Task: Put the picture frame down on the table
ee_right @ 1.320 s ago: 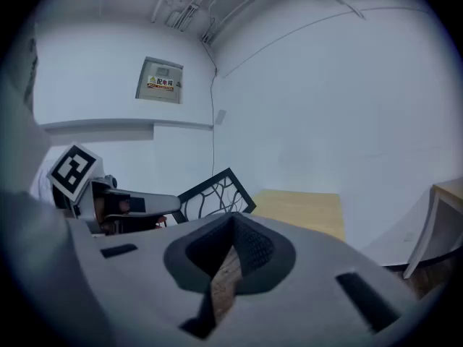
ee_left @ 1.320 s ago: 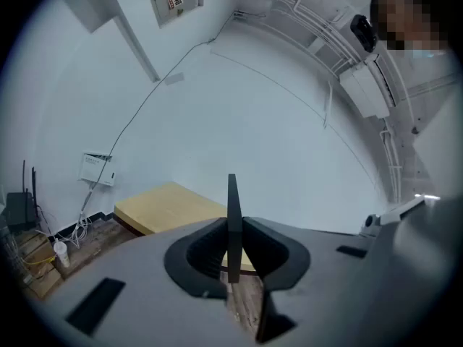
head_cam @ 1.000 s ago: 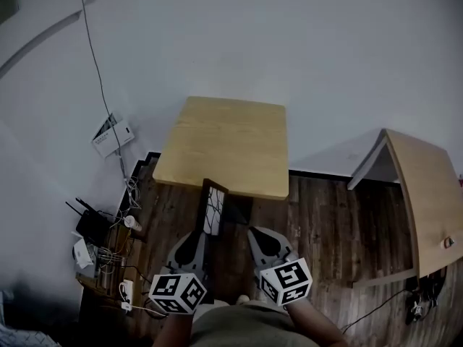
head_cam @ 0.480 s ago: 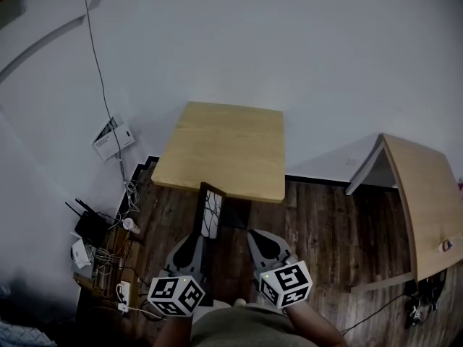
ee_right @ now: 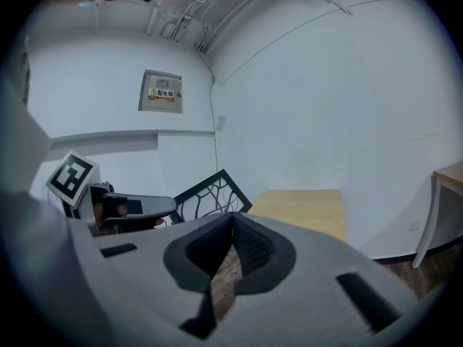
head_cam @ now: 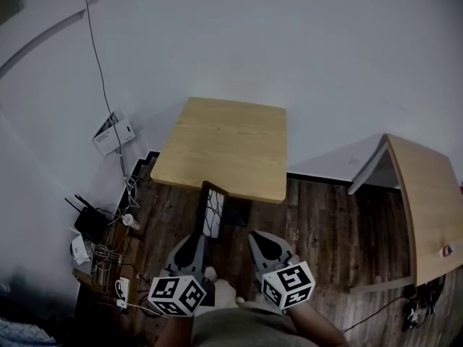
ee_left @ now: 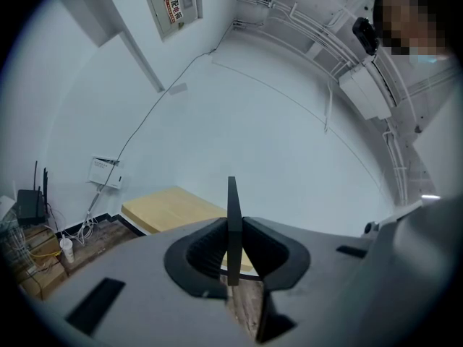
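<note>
A black picture frame with a branching pattern stands upright in my left gripper, just short of the near edge of the light wooden table. In the left gripper view the frame is edge-on, and the jaws are shut on its lower part, with the table beyond. My right gripper hangs beside it to the right, shut with nothing between its jaws. From the right gripper view the frame and left gripper are at the left, the table ahead.
A second wooden table stands at the right. On the dark plank floor at the left are a router, cables and a cup. A white box hangs on the wall, and an electrical panel higher up.
Both grippers and the held frame stay in nearly the same place; the head view has shifted slightly and part of a hand shows between the grippers.
</note>
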Action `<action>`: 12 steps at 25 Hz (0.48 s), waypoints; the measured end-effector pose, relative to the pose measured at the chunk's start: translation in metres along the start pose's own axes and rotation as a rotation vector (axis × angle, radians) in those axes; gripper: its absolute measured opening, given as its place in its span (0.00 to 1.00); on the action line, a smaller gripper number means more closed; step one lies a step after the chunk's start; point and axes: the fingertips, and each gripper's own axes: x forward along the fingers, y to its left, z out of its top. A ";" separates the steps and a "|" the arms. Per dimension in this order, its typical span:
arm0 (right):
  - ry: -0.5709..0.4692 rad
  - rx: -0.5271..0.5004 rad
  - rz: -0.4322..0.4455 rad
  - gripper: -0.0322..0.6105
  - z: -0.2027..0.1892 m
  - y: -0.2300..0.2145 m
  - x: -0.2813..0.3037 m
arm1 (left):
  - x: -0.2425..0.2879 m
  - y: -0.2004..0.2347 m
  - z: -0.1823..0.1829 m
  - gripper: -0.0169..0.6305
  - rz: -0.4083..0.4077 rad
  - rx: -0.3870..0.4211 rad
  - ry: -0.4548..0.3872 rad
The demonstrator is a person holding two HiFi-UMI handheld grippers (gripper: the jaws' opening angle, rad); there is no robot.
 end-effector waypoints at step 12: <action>0.002 0.005 -0.016 0.05 0.018 -0.035 0.055 | 0.065 0.024 0.020 0.12 -0.007 -0.014 -0.004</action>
